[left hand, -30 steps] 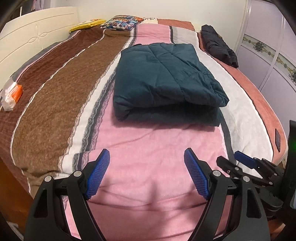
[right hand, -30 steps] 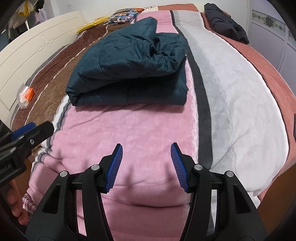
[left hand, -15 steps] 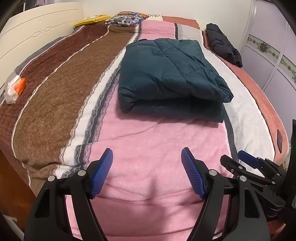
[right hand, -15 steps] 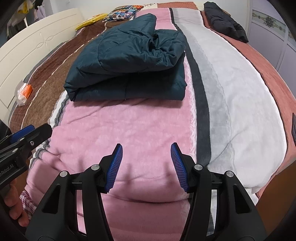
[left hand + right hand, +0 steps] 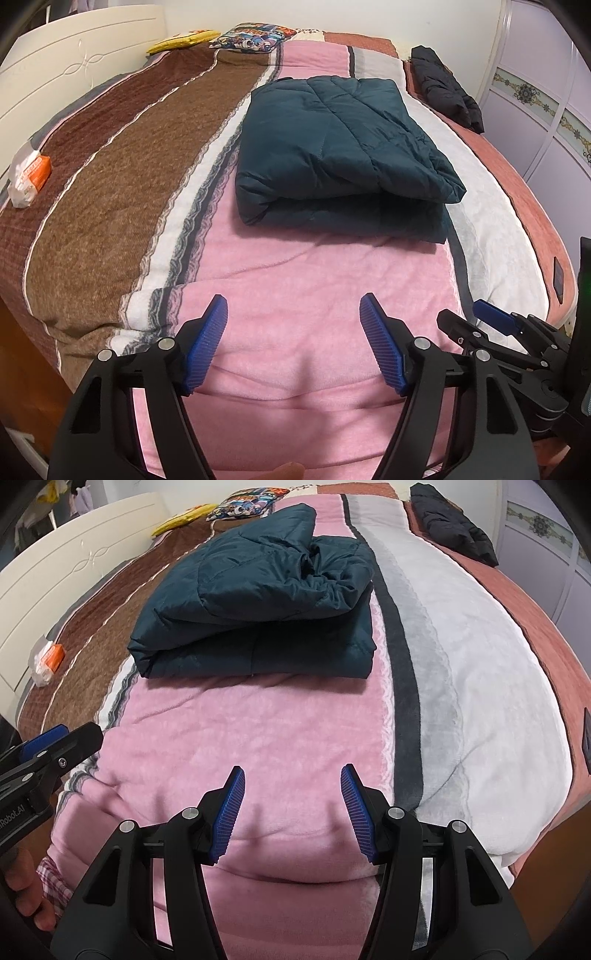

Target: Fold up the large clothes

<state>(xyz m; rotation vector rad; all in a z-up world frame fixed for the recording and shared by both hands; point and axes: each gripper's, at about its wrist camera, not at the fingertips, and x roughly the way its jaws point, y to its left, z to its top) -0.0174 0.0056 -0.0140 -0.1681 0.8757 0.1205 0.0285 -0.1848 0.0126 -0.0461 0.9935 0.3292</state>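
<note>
A dark teal quilted jacket [image 5: 340,155] lies folded into a thick, puffy bundle on the pink stripe of a bed blanket [image 5: 295,288], well ahead of both claws and touching neither. Its stitched panels look smooth and slightly shiny; the rolled near edge hides the layers underneath, and from the right wrist view a crumpled sleeve or hood end [image 5: 332,579] sits on top, too bunched to tell which. The left claw [image 5: 293,343] is spread, its jaws have just been closing a little, with nothing between the ribbed blue pads but fuzzy pink fleece below. The right claw [image 5: 291,812] is also spread, narrower, and empty, hovering over the same pink stripe. Each claw appears at the edge of the other's view, partly cut off; white lettering on the left claw's body reads "Robot.AI", its start cropped. A bare hand [image 5: 26,890] is partly visible under it. To the left of the claws run white, grey and coarse brown stripes; to the right, grey, plush white and rusty pink. Far ahead on the right lies a black padded garment [image 5: 447,92]. Far left rests a crinkled clear bag with an orange packet [image 5: 29,177], print unreadable. A yellow pillow [image 5: 184,38] and a patterned cushion [image 5: 251,37] sit beside a cream headboard [image 5: 74,66].
</note>
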